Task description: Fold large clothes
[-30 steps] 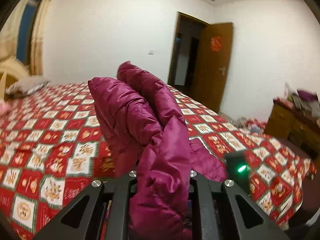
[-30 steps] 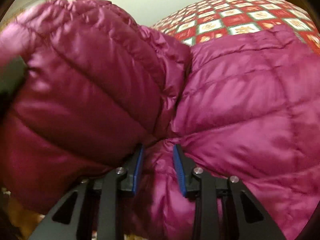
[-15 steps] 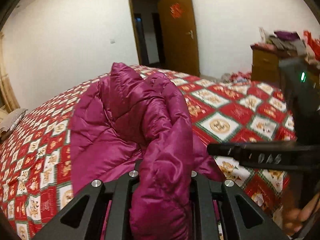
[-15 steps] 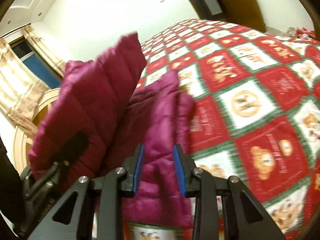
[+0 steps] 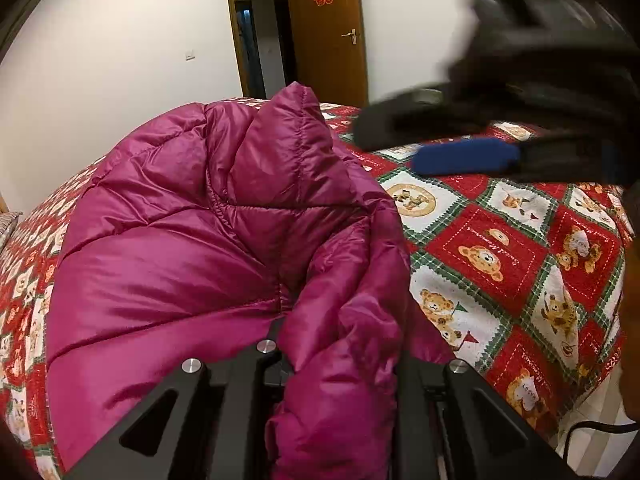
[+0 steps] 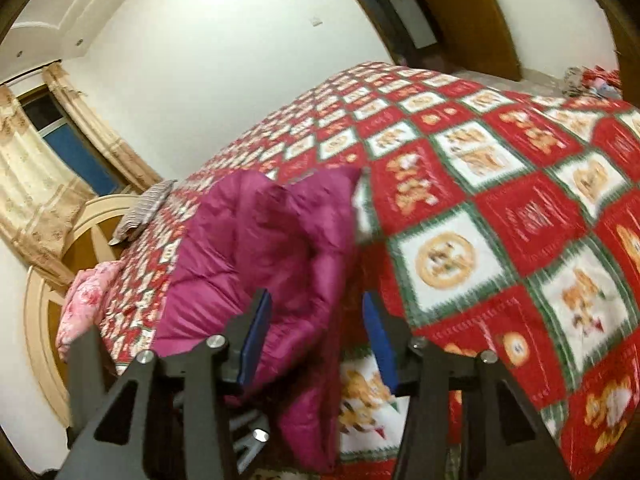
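A magenta quilted down jacket (image 5: 192, 248) lies bunched on the bed at its near edge. My left gripper (image 5: 340, 364) is shut on a fold of the jacket, which hides its fingertips. My right gripper (image 6: 316, 332) is open, its blue pads apart, with the jacket (image 6: 256, 248) just ahead and left of it and no cloth pinched. The right gripper also shows blurred in the left wrist view (image 5: 472, 148), above the bed to the right of the jacket.
The bed carries a red, white and green bear-pattern quilt (image 5: 500, 248). An open brown door (image 5: 328, 32) is behind it. A striped pillow (image 6: 144, 208), pink bedding (image 6: 80, 300), a round headboard and curtains are at the far left.
My right gripper has opened and let go of the jacket, pulling back to the right. The jacket has dropped lower onto the bed. My left gripper still holds its fold.
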{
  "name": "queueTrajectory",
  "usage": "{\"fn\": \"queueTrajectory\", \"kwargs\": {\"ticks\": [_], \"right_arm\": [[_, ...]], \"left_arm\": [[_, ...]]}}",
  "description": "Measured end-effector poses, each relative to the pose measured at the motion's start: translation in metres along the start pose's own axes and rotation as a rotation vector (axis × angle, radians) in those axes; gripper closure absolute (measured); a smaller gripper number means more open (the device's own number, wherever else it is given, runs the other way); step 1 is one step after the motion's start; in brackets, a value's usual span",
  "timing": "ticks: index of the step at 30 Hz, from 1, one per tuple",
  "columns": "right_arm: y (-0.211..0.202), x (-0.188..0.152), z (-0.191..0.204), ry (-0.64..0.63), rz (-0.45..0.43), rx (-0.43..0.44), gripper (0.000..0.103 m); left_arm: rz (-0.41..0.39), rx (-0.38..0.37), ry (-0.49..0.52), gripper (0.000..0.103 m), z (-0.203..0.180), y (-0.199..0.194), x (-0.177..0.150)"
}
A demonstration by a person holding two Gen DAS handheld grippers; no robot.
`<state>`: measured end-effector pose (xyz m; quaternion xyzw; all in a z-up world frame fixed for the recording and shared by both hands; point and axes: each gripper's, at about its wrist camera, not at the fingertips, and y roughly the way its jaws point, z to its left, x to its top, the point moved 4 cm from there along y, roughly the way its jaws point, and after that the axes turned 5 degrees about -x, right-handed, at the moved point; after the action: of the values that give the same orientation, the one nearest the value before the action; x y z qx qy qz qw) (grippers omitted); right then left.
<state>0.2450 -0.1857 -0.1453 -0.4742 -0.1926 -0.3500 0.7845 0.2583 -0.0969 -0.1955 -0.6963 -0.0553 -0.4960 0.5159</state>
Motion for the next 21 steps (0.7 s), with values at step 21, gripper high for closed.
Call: {"fn": "queueTrajectory", "kwargs": {"ticks": [21], "right_arm": [[0.071, -0.022, -0.017, -0.009, 0.23, -0.015, 0.055]], "left_arm": [[-0.039, -0.184, 0.065, 0.048, 0.037, -0.143, -0.02]]}}
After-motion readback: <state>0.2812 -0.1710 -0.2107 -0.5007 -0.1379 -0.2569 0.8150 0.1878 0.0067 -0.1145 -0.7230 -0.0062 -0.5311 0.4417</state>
